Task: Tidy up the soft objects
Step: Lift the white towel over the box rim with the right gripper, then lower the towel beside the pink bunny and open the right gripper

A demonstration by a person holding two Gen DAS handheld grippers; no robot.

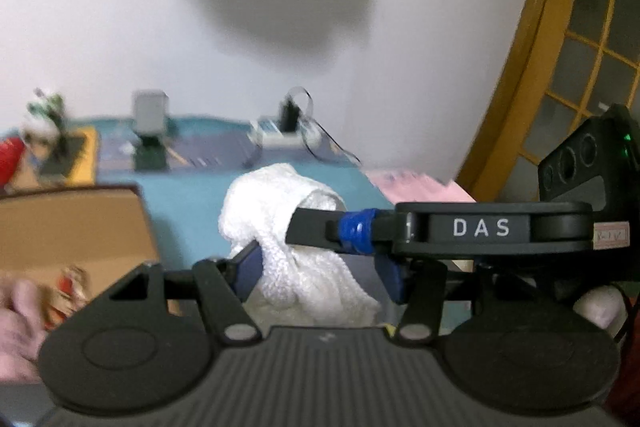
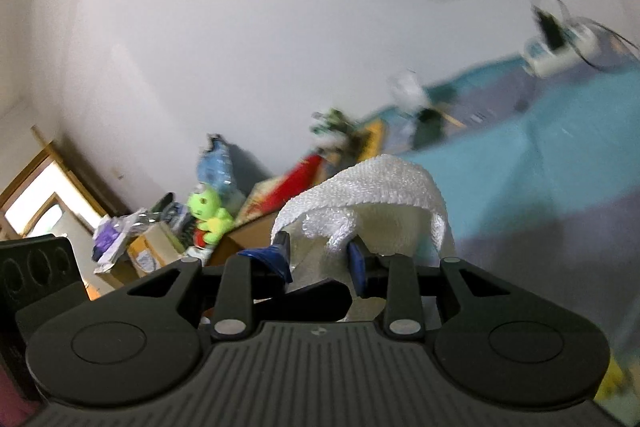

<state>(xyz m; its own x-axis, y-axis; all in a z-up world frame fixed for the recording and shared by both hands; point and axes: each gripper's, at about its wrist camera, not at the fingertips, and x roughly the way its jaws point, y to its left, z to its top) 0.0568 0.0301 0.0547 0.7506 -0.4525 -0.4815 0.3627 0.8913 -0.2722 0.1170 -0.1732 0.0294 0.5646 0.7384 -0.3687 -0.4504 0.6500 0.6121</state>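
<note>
A white knitted towel (image 1: 280, 223) hangs bunched between both grippers, lifted above the teal-covered table (image 1: 188, 195). My left gripper (image 1: 320, 273) has its blue-padded fingers closed on the towel's lower part. My right gripper's finger (image 1: 340, 227) reaches in from the right and pinches the towel's upper fold. In the right wrist view my right gripper (image 2: 320, 259) is shut on the towel (image 2: 372, 183), which drapes over its fingers. An open cardboard box (image 1: 76, 231) stands at the left, with a small red and white soft toy (image 1: 68, 291) in it.
A green plush toy (image 2: 210, 213), a red item (image 2: 296, 179) and a bottle (image 2: 216, 167) sit among clutter and boxes at the left. A power strip with cables (image 1: 280, 135), a small grey device (image 1: 150, 131) and a figurine (image 1: 44, 119) stand along the wall. A pink cloth (image 1: 416, 185) lies at the table's right.
</note>
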